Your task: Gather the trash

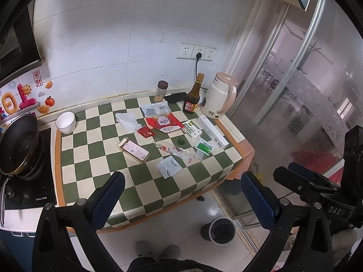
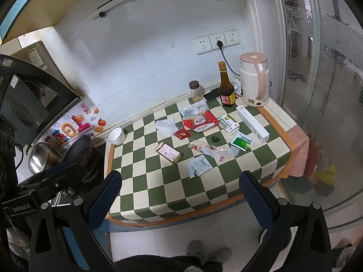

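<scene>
Trash lies scattered on the green-and-cream checked table (image 1: pixel 145 188) (image 2: pixel 158 195): a crumpled tissue (image 1: pixel 128 120) (image 2: pixel 165 125), a red-and-white bag (image 1: pixel 164 123) (image 2: pixel 199 120), a small red sachet (image 1: pixel 145 132) (image 2: pixel 181 133), a pink flat box (image 1: pixel 133 150) (image 2: pixel 169 152), a clear wrapper (image 1: pixel 174 150) (image 2: pixel 211 149), a torn white packet (image 1: pixel 169 166) (image 2: pixel 199 165), a green packet (image 1: pixel 204 147) (image 2: pixel 242 142) and white boxes (image 1: pixel 213 131) (image 2: pixel 251 123). A dark bin (image 1: pixel 221 230) stands on the floor. My left gripper (image 1: pixel 181 192) and right gripper (image 2: pixel 180 190) are open, empty, held before the table's near edge.
A white cup (image 1: pixel 65 122) (image 2: pixel 116 136), a jar (image 1: pixel 161 90), a phone (image 1: pixel 175 97), a brown bottle (image 1: pixel 192 97) (image 2: pixel 225 88) and a pink-white kettle (image 1: pixel 221 96) (image 2: pixel 254 83) stand at the back. A pan (image 1: pixel 18 145) sits on the stove at left. A glass door (image 1: pixel 306 90) is on the right.
</scene>
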`<action>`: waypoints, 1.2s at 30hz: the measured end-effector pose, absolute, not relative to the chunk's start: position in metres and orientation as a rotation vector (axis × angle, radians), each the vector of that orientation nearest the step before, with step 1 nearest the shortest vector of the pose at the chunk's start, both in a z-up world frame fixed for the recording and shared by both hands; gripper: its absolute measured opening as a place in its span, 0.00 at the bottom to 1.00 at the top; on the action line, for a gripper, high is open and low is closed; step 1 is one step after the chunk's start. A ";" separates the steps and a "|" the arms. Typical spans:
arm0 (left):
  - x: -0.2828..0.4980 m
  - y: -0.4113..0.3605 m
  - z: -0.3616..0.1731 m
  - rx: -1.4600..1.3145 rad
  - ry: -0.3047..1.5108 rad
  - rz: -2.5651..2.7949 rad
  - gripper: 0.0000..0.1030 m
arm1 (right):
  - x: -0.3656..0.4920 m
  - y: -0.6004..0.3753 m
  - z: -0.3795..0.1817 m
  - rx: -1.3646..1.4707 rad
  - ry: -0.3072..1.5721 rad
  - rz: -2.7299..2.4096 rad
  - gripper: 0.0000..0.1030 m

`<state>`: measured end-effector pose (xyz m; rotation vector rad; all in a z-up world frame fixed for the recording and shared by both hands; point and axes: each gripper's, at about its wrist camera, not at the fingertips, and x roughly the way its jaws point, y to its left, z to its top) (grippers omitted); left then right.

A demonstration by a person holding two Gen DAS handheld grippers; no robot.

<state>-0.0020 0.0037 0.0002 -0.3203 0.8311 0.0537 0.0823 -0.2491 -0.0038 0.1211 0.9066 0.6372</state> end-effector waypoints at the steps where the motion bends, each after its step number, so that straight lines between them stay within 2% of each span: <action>1: -0.002 0.004 0.001 -0.321 0.833 0.052 1.00 | 0.082 -0.249 -0.004 0.122 0.907 0.636 1.00; 36: -0.002 0.003 0.001 -0.319 0.835 0.053 1.00 | 0.084 -0.246 -0.006 0.126 0.909 0.661 1.00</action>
